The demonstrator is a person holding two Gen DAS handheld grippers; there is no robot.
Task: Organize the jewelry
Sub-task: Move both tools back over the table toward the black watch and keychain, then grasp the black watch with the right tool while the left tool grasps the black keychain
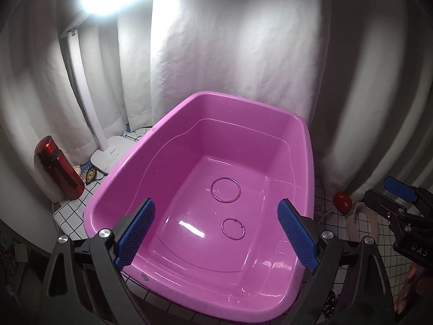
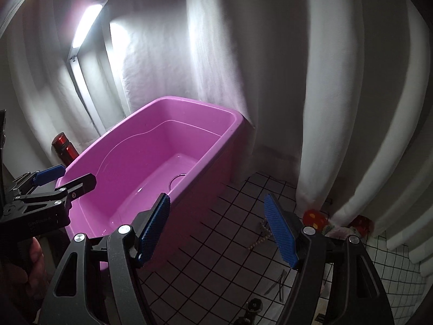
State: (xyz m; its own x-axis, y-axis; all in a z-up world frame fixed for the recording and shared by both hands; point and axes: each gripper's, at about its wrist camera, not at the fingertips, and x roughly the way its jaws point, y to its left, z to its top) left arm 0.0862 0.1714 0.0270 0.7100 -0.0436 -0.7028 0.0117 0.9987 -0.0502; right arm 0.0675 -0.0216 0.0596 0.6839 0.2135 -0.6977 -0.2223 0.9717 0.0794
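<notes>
1. Two thin hoop bangles lie flat on the floor of the pink tub. The larger hoop sits farther ahead of the left gripper, and the smaller hoop lies nearer, between its two blue pads; the two are apart.
2. One pearl strand lies on the grid-patterned surface outside the tub, just ahead of the right gripper and close beside its right pad.
3. In the right wrist view only an arc of the larger hoop shows past the tub's rim; the smaller one is hidden by the wall.
4. Near the bottom of that view lie a few slim metal pieces and a dark small item, too small to name.
5. The left gripper hangs over the tub's near edge, tilted down into it, jaws spread wide, holding nothing.
6. The right gripper is off to the tub's right over the surface, jaws also spread wide and empty. A bit of the person's hand shows at the left gripper's grip.
7. Beyond the tub, left of the left gripper: one red bottle and one lit white desk lamp. White curtains hang behind. A red round object sits at their foot on the right.
</notes>
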